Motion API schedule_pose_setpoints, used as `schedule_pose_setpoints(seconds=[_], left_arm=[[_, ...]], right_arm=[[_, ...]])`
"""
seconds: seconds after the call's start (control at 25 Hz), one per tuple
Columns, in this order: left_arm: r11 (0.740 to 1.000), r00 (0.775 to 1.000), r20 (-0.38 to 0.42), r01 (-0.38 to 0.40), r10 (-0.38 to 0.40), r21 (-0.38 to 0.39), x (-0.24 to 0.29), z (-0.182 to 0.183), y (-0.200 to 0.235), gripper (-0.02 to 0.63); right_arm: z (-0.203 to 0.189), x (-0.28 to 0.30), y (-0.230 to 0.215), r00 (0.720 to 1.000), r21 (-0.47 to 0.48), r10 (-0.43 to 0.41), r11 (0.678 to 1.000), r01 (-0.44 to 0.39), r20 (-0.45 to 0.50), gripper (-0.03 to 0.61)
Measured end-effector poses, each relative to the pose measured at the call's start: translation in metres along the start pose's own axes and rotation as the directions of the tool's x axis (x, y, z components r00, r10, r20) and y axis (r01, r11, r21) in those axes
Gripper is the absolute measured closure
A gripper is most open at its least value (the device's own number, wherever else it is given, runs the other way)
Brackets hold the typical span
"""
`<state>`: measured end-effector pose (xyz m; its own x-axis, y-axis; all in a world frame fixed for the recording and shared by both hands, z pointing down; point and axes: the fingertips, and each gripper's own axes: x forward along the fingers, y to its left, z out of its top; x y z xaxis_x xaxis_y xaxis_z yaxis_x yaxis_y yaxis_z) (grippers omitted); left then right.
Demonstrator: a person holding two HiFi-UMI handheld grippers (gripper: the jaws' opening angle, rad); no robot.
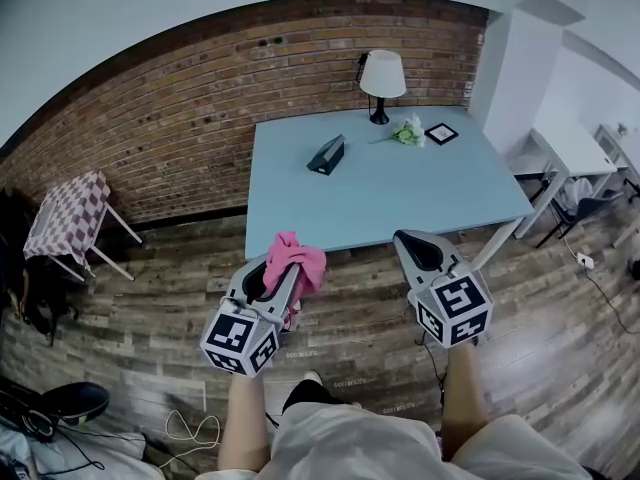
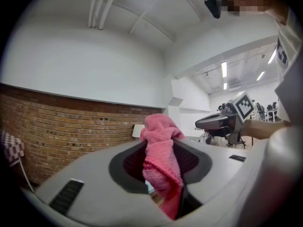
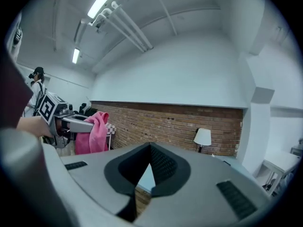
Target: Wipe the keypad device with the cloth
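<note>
- Brick wall (image 1: 180, 118) and plank floor (image 1: 170, 268) are seen behind a smooth pale-blue table (image 1: 400, 208).
- Left gripper (image 1: 275, 278): a fuzzy pink cloth (image 1: 297, 258) is pinched between its jaws, at the table's near edge.
- Dark wedge-shaped keypad device (image 1: 326, 155) is set far back on the table.
- Right gripper (image 1: 410, 243): the jaws are pressed together, with nothing held; ribbed pads (image 3: 163, 167) are shown by its own view, not the head view.

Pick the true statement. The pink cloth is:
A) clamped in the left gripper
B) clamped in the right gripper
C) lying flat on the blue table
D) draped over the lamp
A: the left gripper has its jaws closed on the pink cloth, while the right gripper has nothing between its jaws.
</note>
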<state>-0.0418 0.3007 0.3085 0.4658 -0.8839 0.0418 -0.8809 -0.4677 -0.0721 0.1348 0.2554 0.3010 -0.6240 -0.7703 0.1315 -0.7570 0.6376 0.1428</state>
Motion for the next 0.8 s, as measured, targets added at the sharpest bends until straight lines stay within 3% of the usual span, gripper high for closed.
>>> schedule_pose_setpoints(seconds=[0.12,0.4,0.8], left_arm=[[1.000,1.000,-0.007,-0.002,0.002,-0.003,0.007,-0.005,0.005,0.445],[1.000,1.000,0.000,0.006,-0.006,-0.015,0.044,-0.017,0.027,0.445],[1.000,1.000,-0.015,-0.003,0.003,-0.007,0.136,-0.024,0.123,0.445]], right_arm=[[-0.004,0.005,-0.011,0.999,0.001,-0.045,0.999,0.045,0.002,0.569],[-0.022,0.036,-0.046,0.996,0.115,-0.092,0.989,0.094,-0.018,0.569],[-0.016,0.146,-0.102,0.991,0.101,-0.126,0.986,0.130,-0.039,0.569]])
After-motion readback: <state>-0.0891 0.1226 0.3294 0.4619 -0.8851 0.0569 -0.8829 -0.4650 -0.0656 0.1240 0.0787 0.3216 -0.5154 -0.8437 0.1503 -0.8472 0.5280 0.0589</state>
